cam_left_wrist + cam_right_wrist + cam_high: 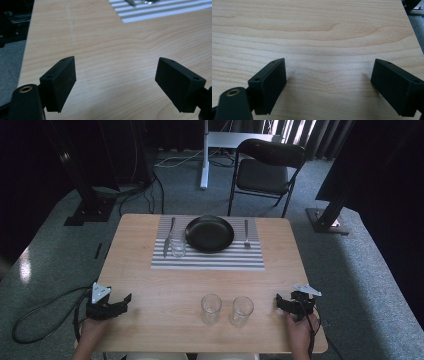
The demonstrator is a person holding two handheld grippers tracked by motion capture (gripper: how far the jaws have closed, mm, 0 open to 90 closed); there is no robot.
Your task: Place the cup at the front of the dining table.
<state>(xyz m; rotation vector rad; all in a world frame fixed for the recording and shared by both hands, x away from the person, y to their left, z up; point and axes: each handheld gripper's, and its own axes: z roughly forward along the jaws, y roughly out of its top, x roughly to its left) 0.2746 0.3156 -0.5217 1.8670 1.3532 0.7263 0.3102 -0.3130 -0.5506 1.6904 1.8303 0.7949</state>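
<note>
Between the left gripper (125,300) and right gripper (280,301) stand two glasses (226,310).

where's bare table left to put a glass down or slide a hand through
Widest free patch: the wood between the striped placemat and the two glasses at the near edge. Also bare: the strips left and right of the placemat, and the near corners where the open left gripper and right gripper sit. Crowded: the placemat, with plate, knife, fork, third glass.

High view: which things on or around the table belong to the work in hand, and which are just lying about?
In the job: two empty glasses nearest the claws; striped placemat with plate, knife, fork, third glass.

Lying about: folding chair, floor cables.
</note>
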